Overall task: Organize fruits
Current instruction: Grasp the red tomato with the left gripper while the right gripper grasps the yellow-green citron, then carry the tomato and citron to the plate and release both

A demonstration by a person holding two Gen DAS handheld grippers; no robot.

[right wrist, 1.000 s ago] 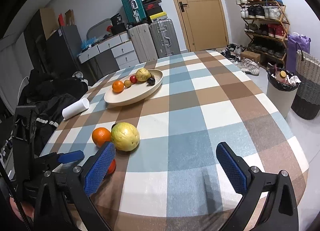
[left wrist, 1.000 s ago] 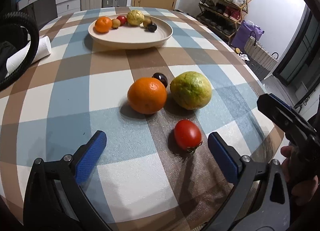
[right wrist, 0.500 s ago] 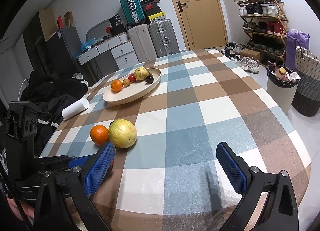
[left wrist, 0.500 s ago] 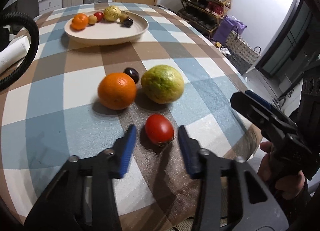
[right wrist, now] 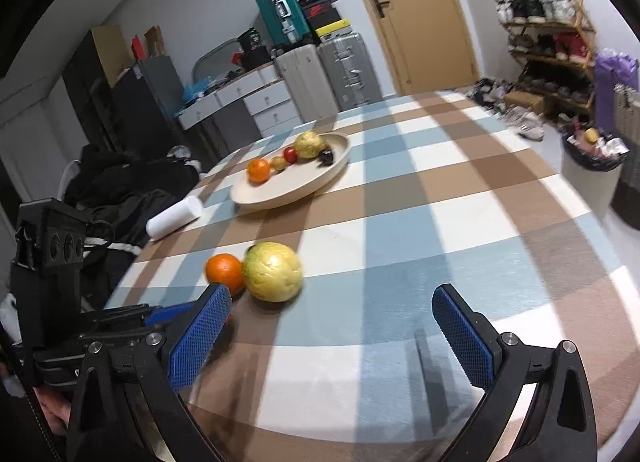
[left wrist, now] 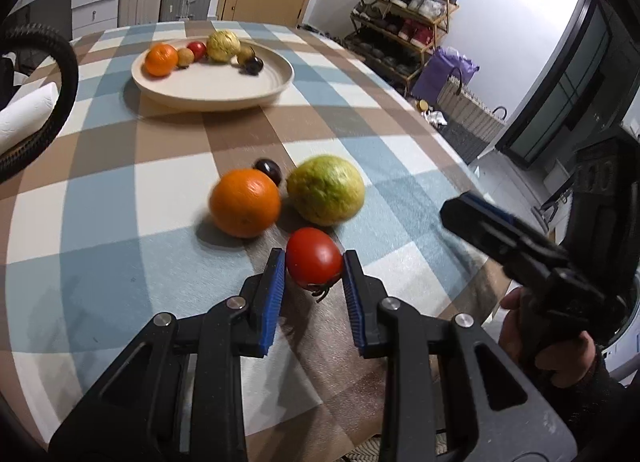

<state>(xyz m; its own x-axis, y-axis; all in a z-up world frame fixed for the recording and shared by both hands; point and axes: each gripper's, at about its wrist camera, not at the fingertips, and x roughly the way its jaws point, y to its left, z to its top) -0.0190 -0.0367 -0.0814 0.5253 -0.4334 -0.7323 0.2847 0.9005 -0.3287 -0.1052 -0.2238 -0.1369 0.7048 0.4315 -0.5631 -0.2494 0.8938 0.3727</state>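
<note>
Since the last frame: your left gripper (left wrist: 314,272) has narrowed from a loose bracket to a firm clamp on the red tomato (left wrist: 313,257), both blue pads now against its sides.
Left gripper: holding the tomato at lower centre of the left wrist view, stem end pointing down toward the checked tablecloth (left wrist: 120,198); whether the fruit is clear of the cloth cannot be told.
Right gripper: your right gripper (right wrist: 332,326) stands wide apart with nothing between its pads, low in its own frame over the near part of the cloth; in the left wrist view it shows at the right edge, gripped by your hand (left wrist: 560,346).
Loose fruit: an orange (left wrist: 245,203), a yellow-green fruit (left wrist: 326,195) and a small dark fruit (left wrist: 269,170) sit in a tight cluster just above the tomato at frame centre, the dark one behind the gap between the other two.
Plate: a beige plate (left wrist: 224,92) sits in the upper left, well apart from the cluster, carrying a row of small fruits along its far rim.
Left edge: a white paper roll (right wrist: 174,217) lies on the cloth near the table's edge.
</note>
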